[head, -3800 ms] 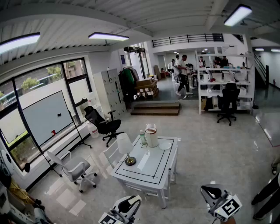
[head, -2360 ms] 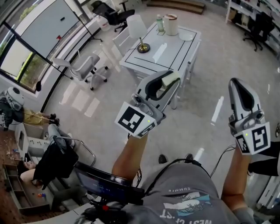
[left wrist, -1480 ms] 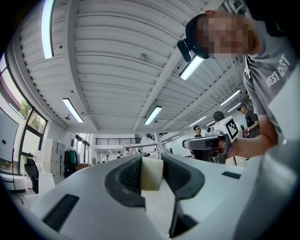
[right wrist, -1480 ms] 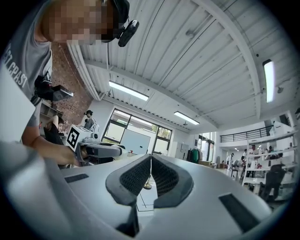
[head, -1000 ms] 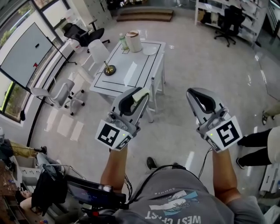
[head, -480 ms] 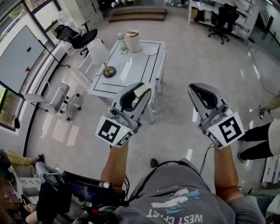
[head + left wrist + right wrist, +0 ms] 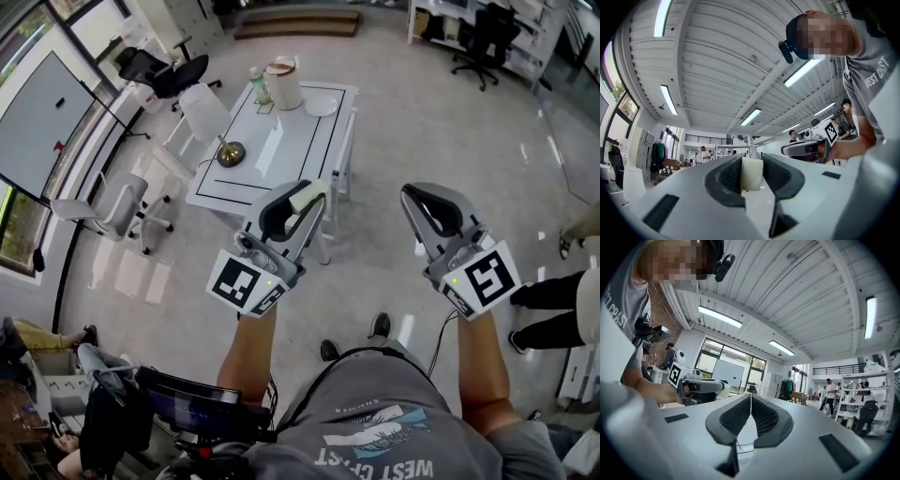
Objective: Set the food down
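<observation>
1. White table (image 7: 281, 155): stood on the floor ahead, well apart from both grippers.
2. Grey shirt (image 7: 375, 436): "WEST" and "SUMMER" are printed on it.
3. Right gripper (image 7: 415, 195): jaws are clenched together, with nothing between.
4. Left gripper (image 7: 305, 199): jaws are clamped on the food.
5. Food (image 7: 752, 174): pale block, held in mid-air between the pads. In the left gripper view its long axis is upright, parallel to the pads.

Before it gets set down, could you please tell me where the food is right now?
The food is clamped between the left gripper's fingers, held in the air short of the white table.
</observation>
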`<state>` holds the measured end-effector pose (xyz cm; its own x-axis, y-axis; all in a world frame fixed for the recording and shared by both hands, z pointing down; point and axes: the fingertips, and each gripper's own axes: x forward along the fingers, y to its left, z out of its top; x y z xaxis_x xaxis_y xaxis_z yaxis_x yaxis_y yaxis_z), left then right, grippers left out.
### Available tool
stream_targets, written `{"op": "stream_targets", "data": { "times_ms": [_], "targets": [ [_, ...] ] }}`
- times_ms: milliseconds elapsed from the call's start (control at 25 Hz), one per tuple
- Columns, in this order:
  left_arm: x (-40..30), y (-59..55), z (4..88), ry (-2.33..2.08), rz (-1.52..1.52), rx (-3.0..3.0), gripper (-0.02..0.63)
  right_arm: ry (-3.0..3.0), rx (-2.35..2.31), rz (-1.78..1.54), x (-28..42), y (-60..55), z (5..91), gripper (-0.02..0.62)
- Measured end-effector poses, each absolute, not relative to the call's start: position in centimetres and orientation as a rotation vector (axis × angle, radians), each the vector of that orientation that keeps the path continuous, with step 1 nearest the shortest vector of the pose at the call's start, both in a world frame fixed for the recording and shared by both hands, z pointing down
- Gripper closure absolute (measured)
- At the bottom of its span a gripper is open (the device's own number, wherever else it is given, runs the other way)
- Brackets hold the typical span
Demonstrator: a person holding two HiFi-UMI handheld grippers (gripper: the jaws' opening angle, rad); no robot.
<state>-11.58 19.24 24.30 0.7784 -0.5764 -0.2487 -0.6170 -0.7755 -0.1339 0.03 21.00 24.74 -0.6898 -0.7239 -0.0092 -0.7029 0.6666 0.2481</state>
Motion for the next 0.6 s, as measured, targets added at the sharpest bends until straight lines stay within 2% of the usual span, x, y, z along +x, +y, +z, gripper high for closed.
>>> {"op": "stream_targets", "data": {
  "times_ms": [600],
  "targets": [
    [-2.8,11.3,23.5,1.108,0.191,-2.678,0.497,-2.918,1.028,-0.348,9.1,12.1,24.4,0.589]
  ]
}}
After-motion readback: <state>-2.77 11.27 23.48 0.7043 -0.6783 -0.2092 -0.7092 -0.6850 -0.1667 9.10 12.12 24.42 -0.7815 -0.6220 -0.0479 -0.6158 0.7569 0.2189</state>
